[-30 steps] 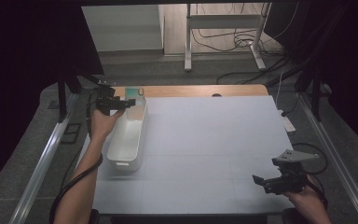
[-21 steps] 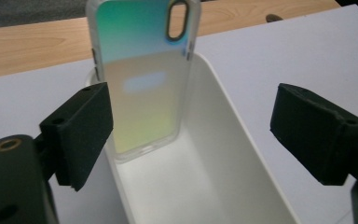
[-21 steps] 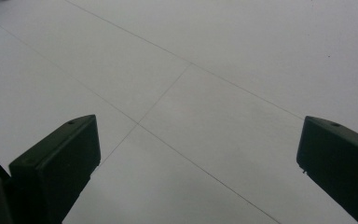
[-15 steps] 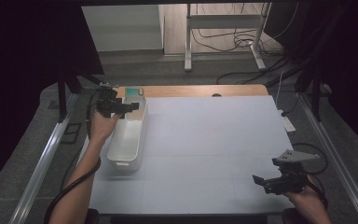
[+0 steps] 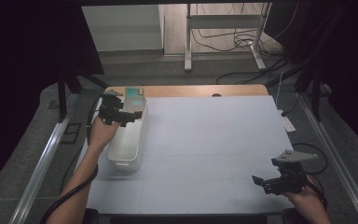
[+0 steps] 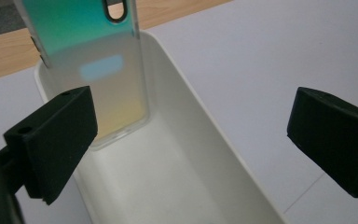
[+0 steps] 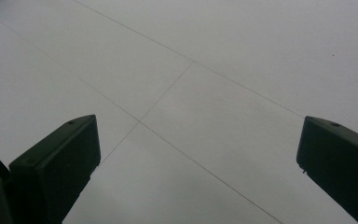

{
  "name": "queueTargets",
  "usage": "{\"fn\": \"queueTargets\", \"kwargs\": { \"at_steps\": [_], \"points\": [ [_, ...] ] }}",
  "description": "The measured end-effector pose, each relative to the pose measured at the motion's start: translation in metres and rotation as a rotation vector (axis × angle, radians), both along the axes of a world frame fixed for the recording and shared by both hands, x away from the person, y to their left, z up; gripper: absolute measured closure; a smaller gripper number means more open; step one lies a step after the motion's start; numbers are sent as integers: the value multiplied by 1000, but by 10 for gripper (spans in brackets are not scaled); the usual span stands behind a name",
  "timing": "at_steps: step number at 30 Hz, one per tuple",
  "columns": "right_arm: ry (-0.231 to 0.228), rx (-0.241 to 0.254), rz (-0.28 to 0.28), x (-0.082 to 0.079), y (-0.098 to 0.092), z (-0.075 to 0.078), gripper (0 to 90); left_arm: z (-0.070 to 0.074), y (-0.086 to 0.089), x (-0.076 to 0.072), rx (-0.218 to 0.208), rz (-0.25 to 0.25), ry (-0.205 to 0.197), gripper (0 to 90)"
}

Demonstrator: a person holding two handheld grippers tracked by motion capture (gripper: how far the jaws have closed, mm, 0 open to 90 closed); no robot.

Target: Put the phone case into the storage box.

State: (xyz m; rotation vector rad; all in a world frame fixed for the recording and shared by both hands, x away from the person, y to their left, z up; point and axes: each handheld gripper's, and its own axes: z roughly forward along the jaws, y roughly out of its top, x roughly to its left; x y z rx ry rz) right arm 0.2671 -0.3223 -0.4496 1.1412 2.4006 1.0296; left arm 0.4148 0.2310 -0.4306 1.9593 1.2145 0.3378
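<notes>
iridescent phone case (image 6: 91, 70) leans against the far end of the white tub (image 6: 205, 154); left gripper (image 5: 131, 115), jaws just spread wide and empty, should back off slowly, avoiding a nudge. right gripper (image 5: 259, 181) open, empty.

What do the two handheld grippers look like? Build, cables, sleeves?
Both are black. The left gripper trails a black cable along a bare forearm, no sleeve. The right gripper carries a grey three-cornered plate on top, with a black cable behind it. The jaws end in blocky black pads with small holes.
</notes>
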Motion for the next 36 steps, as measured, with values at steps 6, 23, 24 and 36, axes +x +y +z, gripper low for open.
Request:
{"fn": "queueTargets", "kwargs": {
  "at_steps": [6,23,24,36],
  "points": [
    [0,0,-3,0,0,0,0,1,-5,-10,-1,-18,-15,19],
    [-4,-5,-5,0,0,0,0,-1,-18,-39,0,-92,-43,11],
    [-5,-6,-5,0,0,0,0,-1,-18,-40,-1,-93,-44,11],
    [-4,-10,-2,0,1,0,0,-1,-20,-62,-5,-113,-65,11]
  ]
}}
